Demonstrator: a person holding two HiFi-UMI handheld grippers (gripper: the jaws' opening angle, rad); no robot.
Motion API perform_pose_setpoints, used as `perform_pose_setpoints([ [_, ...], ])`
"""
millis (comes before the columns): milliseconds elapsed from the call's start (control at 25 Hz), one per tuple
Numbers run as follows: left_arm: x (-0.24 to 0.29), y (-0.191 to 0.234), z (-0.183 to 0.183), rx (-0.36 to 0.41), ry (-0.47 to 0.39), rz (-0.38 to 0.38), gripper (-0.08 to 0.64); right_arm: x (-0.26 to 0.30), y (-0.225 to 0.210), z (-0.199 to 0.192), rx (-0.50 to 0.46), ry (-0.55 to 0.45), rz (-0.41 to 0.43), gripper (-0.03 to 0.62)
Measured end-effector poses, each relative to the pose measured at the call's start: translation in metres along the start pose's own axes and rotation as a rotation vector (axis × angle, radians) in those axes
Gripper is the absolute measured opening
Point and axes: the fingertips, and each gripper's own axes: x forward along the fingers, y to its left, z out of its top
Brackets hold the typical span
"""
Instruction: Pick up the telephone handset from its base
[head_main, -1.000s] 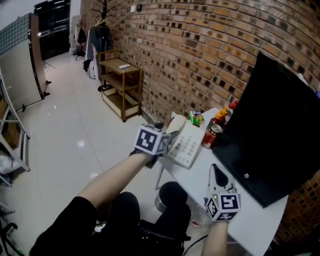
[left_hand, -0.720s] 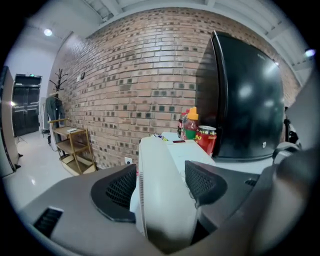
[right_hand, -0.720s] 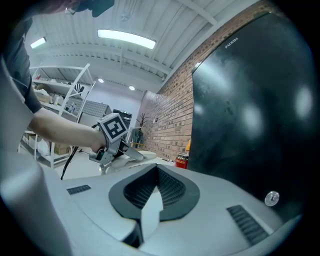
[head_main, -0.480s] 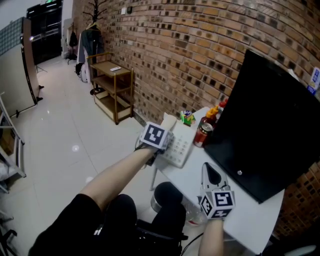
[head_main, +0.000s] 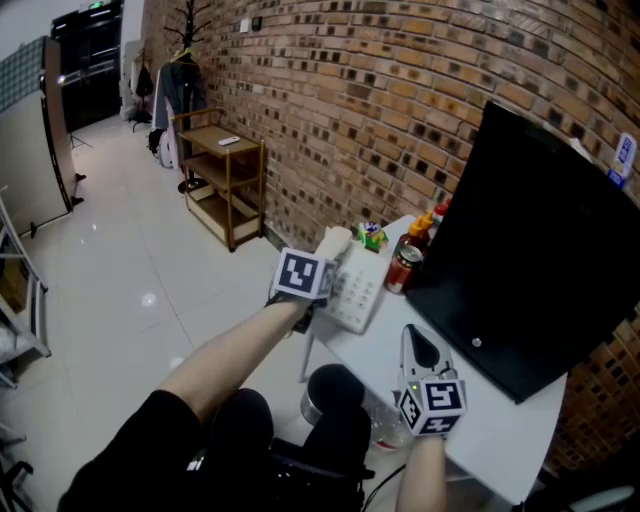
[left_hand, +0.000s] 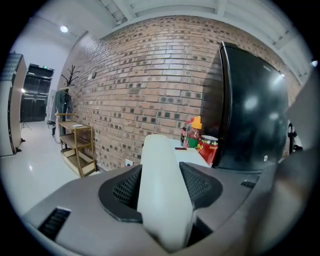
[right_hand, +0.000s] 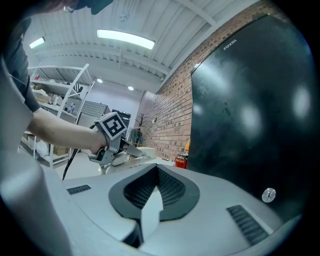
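Since a second ago the left gripper (head_main: 322, 283) has been narrowed around the long white plastic telephone handset (left_hand: 161, 167), apparently not yet raised off its white keypad base (head_main: 358, 292). The jaws are closing, the pads seemingly touching it, so lifting may follow. The right gripper (right_hand: 150, 200) is kept pressed together, empty.

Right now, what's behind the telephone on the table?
Behind the telephone: a green toy, a red can and an orange-capped sauce bottle, then the brick wall. The can covers the bottle's base; anything behind the black screen is hidden.
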Motion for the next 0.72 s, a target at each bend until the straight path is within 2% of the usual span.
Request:
perform_pose_setpoints([
  [160, -0.018, -0.002, 0.012, 0.005, -0.055, -0.018, 0.225, -0.002, -0.001, 0.001, -0.011, -0.005, -0.005, 0.008],
  [280, -0.036, -0.009, 0.024, -0.017, -0.14, -0.071, 0.225, -0.004, -0.001, 0.002, -0.013, -0.012, -0.013, 0.008],
  [480, -0.082, -0.022, 0.039, -0.1, -0.312, -0.211, 0.225, -0.013, 0.0, 0.013, -0.028, -0.018, -0.029, 0.008],
  [720, -0.129, -0.02, 0.042, -0.149, -0.458, -0.411, 0.225, -0.027, -0.003, 0.013, -0.001, -0.036, -0.045, 0.008],
])
